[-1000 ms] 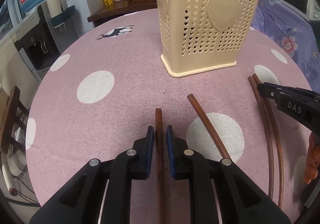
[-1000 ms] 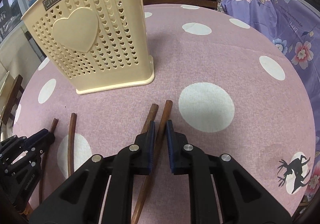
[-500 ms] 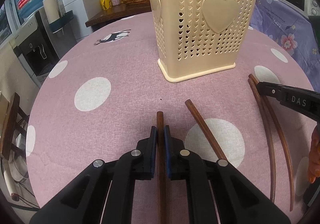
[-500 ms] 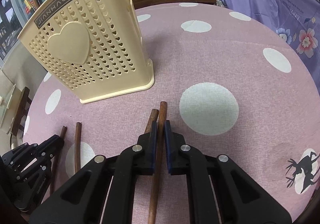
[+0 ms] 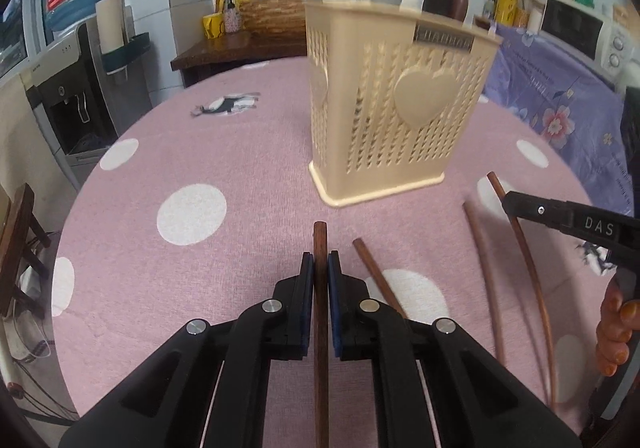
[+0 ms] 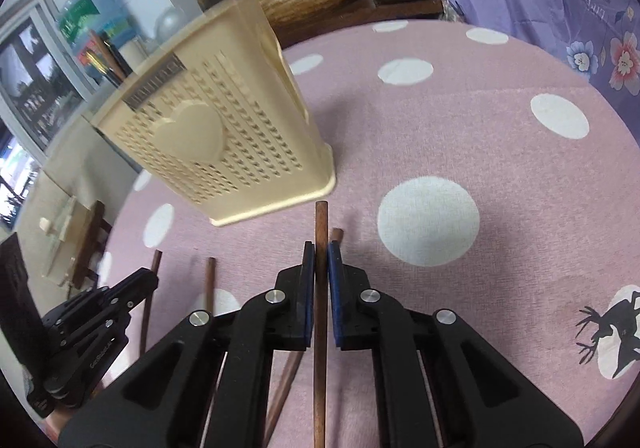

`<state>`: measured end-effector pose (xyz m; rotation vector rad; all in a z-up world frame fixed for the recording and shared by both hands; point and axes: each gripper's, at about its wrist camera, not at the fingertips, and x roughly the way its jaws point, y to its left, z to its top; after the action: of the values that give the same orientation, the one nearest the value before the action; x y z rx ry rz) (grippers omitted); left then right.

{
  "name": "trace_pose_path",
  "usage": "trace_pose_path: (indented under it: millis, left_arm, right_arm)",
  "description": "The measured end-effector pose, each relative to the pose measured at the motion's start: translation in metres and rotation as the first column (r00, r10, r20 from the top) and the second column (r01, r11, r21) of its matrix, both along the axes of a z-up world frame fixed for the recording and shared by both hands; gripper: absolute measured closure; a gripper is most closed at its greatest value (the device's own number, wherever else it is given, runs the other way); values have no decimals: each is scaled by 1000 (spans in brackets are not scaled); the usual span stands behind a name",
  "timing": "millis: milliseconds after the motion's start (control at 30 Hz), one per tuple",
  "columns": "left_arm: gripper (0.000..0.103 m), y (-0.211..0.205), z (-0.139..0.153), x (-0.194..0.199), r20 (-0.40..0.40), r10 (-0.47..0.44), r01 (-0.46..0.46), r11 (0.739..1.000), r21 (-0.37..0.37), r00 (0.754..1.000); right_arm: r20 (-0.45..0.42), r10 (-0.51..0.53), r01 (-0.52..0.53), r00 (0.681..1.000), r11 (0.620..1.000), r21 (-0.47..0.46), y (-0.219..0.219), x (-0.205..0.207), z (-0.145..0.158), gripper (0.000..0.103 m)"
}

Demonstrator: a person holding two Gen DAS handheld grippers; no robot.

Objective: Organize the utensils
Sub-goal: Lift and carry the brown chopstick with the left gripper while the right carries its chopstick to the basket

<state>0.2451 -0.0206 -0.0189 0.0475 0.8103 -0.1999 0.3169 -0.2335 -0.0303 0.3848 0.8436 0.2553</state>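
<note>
**Two chopsticks clamped, two loose on pink cloth**

Both grippers pinched tight, each on one wooden chopstick. Left gripper [image 5: 320, 262] closed on a dark brown chopstick [image 5: 320, 312], blue pads pressed against its sides, tip poking forward past the fingers. Right gripper [image 6: 320, 250] likewise clamped on its own chopstick [image 6: 320, 288], stick running straight along the fingers, tip reaching toward the foot of the holder.

Beyond both, upright on the pink polka-dot tablecloth [image 5: 240, 135]: a cream perforated utensil holder [image 5: 396, 127] with a raised heart on its side, already loaded with spoons and dark handles sticking out of the top.

Still flat on the cloth: one loose chopstick [image 5: 378, 280] just right of the left gripper, angled toward the holder; another loose chopstick [image 6: 294, 376] lying beside and beneath the right gripper's fingers, seen in the left view as the nearer of two curved sticks [image 5: 486, 280]. Right gripper visible there at the right edge, black body with white lettering, fingertips of the person's hand [image 5: 614, 332] below it.
</note>
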Motion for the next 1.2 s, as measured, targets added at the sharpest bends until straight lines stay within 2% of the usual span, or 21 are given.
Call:
trace_pose_path:
  millis: [100, 233, 400, 533, 933, 1200]
  left_arm:
    - [95, 6, 22, -10, 47, -4, 7, 999, -53, 999]
    - [95, 18, 57, -27, 127, 2, 14, 992, -122, 992]
    - [95, 30, 94, -45, 217, 13, 23, 986, -165, 976]
    - [95, 30, 107, -53, 258, 28, 16, 986, -168, 966]
    - [95, 25, 112, -55, 285, 27, 16, 989, -149, 958]
    - [95, 29, 121, -52, 294, 17, 36, 984, -174, 956]
  right_arm:
    - [98, 32, -37, 995, 998, 49, -8, -18, 26, 95]
    - [216, 62, -76, 974, 996, 55, -18, -46, 60, 95]
    - [310, 80, -104, 948, 993, 64, -34, -75, 91, 95]
    - [364, 71, -99, 929, 993, 60, -44, -91, 109, 95]
    - [383, 88, -108, 920, 994, 31, -38, -94, 116, 95]
    - [393, 109, -125, 913, 992, 14, -31, -91, 125, 95]
